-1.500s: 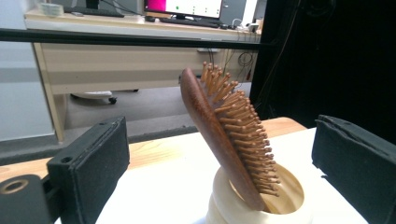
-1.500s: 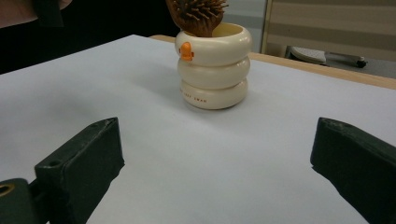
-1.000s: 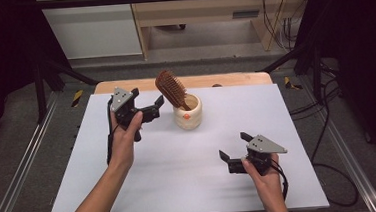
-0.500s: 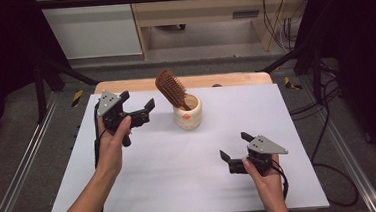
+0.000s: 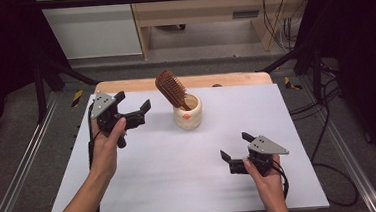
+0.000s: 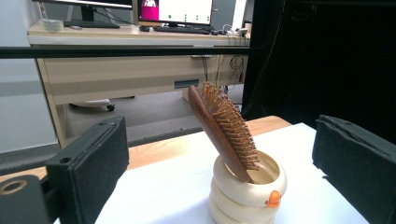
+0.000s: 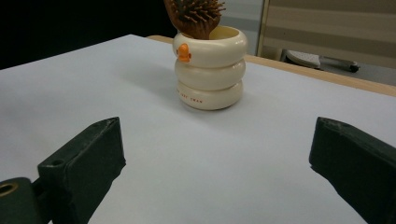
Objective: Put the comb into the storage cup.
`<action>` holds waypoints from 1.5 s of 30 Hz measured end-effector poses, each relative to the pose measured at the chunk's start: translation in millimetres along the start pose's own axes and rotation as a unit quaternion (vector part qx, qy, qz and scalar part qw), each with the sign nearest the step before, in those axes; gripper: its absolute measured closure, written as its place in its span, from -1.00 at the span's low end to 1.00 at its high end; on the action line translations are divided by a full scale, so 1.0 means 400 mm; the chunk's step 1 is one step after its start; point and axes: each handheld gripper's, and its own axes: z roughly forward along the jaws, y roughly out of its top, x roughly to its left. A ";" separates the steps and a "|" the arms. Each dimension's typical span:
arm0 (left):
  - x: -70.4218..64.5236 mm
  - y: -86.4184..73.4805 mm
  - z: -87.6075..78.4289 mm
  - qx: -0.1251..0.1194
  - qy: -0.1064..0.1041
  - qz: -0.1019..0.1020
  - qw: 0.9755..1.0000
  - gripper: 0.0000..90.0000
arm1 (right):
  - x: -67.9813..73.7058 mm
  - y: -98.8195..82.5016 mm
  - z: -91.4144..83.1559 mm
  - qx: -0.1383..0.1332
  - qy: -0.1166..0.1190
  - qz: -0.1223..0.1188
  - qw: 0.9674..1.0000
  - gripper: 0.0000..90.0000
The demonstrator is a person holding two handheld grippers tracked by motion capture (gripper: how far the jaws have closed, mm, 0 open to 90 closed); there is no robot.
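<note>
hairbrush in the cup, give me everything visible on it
The hairbrush is reddish-brown, wood by the look of it, with an oval paddle head and rows of lighter, wooden-looking pins on one face. It stands handle-down in the cream ringed cup, leaning on the rim, head tilted up and toward the table's far-left side in the high view. The handle is hidden inside the cup. Nothing else touches it: the left tool is open beside it, held apart, and the right tool is open, well in front.
</note>
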 end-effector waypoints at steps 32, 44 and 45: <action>0.065 0.038 -0.169 -0.009 0.005 0.010 1.000 -0.92 | -0.039 0.003 -0.031 0.001 0.004 0.020 1.000 -0.88; 0.089 0.039 -0.219 -0.005 0.003 0.009 1.000 -0.93 | -0.070 -0.003 -0.070 -0.012 -0.004 0.016 1.000 -0.89; 0.091 0.038 -0.221 -0.005 0.004 0.008 1.000 -0.93 | -0.074 -0.006 -0.074 -0.012 -0.006 0.014 1.000 -0.90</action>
